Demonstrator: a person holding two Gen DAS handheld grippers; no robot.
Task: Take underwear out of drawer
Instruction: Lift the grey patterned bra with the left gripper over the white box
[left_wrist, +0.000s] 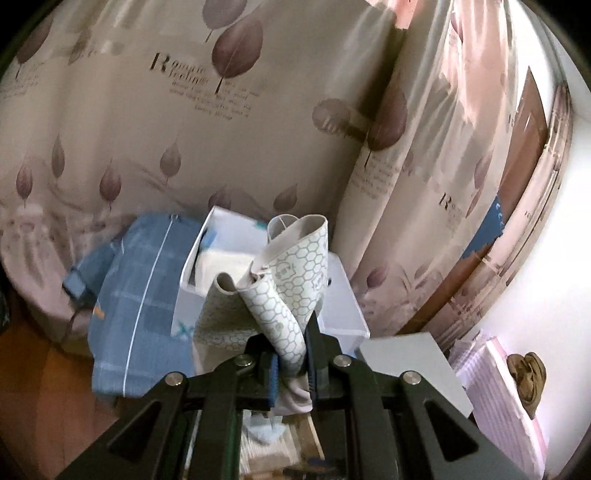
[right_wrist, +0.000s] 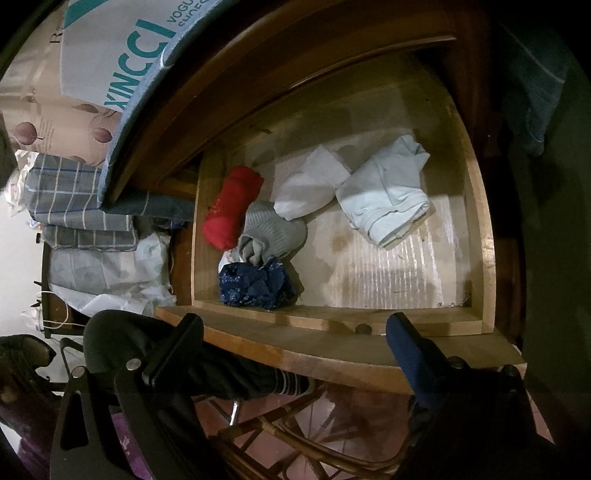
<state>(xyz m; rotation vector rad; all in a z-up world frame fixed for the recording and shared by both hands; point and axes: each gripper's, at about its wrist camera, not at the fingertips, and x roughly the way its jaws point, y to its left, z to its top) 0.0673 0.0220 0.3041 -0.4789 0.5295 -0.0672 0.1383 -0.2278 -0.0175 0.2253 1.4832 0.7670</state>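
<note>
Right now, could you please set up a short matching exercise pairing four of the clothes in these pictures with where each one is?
Things:
1. honeycomb-print underwear
2. red roll
3. pale blue bundle
4. dark blue lace piece

Places:
A. against the front wall of the drawer
B. by the drawer's left wall
C. clamped in the left gripper
D. toward the drawer's right side

Pairs: 1-C, 2-B, 3-D, 4-A
</note>
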